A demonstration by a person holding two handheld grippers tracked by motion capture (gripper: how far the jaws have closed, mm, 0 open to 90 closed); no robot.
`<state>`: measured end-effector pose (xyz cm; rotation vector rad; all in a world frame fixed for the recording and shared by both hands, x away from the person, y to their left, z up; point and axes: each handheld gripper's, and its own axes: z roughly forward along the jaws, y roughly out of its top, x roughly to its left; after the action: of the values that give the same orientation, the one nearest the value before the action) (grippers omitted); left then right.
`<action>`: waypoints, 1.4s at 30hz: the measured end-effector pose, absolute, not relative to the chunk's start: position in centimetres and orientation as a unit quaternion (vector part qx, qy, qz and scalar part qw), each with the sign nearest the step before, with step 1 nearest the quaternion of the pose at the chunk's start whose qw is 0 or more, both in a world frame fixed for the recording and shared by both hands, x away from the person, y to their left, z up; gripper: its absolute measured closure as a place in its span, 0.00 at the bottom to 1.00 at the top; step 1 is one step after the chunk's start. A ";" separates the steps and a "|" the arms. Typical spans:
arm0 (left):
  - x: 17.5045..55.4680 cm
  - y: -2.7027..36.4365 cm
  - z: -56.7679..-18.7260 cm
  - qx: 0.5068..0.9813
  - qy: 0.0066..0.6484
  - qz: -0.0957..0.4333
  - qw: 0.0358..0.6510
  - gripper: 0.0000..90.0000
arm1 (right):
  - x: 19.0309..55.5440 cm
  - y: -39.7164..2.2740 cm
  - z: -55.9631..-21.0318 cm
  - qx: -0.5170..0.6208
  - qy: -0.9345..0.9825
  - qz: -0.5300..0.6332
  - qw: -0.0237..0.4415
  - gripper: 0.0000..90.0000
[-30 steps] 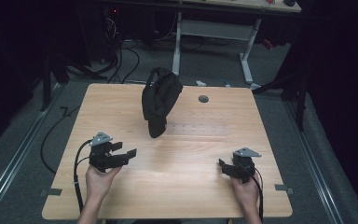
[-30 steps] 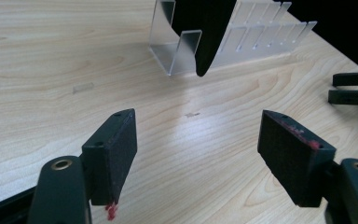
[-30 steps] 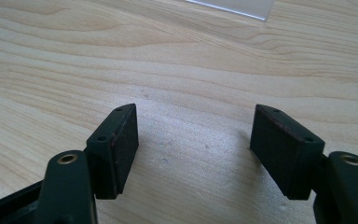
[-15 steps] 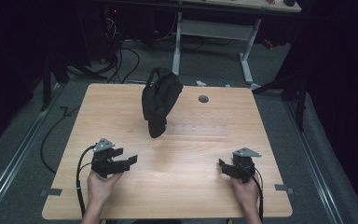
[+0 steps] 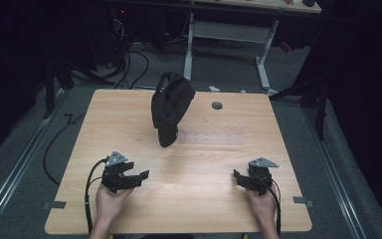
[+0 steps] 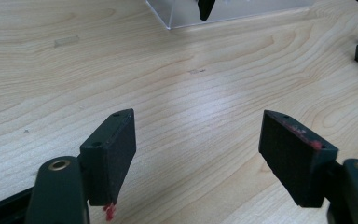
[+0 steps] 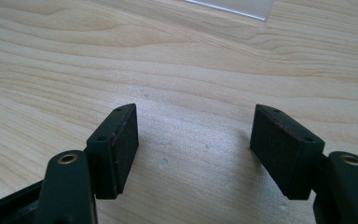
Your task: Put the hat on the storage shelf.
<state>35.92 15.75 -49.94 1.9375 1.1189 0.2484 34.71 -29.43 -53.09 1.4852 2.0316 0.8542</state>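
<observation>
A black fabric bag stands upright at the middle back of the wooden table, on what looks like a clear stand. Its lower tip and the clear base show at the top of the left gripper view. My left gripper sits low over the near left of the table, open, with bare wood between its pads. My right gripper rests at the near right, open too and holding nothing. Both are well short of the bag.
A small round grey hole cap sits in the table right of the bag. The clear base's corner shows at the top of the right gripper view. Cables and table legs lie on the dark floor beyond the far edge.
My left gripper has sunk toward the tabletop and come slightly nearer the front edge. The right gripper and the bag have stayed still.
</observation>
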 end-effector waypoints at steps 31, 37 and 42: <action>37.4 13.6 -52.7 0.798 0.441 0.150 0.383 0.32 | 34.7 -29.4 -53.1 0.541 0.743 0.312 0.240 0.36; 37.3 13.2 -53.5 0.804 0.436 0.177 0.364 0.31 | 34.7 -29.4 -53.1 0.541 0.743 0.312 0.240 0.36; 37.2 13.1 -53.6 0.804 0.434 0.183 0.362 0.31 | 34.7 -29.4 -53.1 0.541 0.743 0.312 0.240 0.36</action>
<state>37.19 13.14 -53.59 2.0713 1.1182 0.4717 34.70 -29.44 -53.09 1.4808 2.0343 0.8534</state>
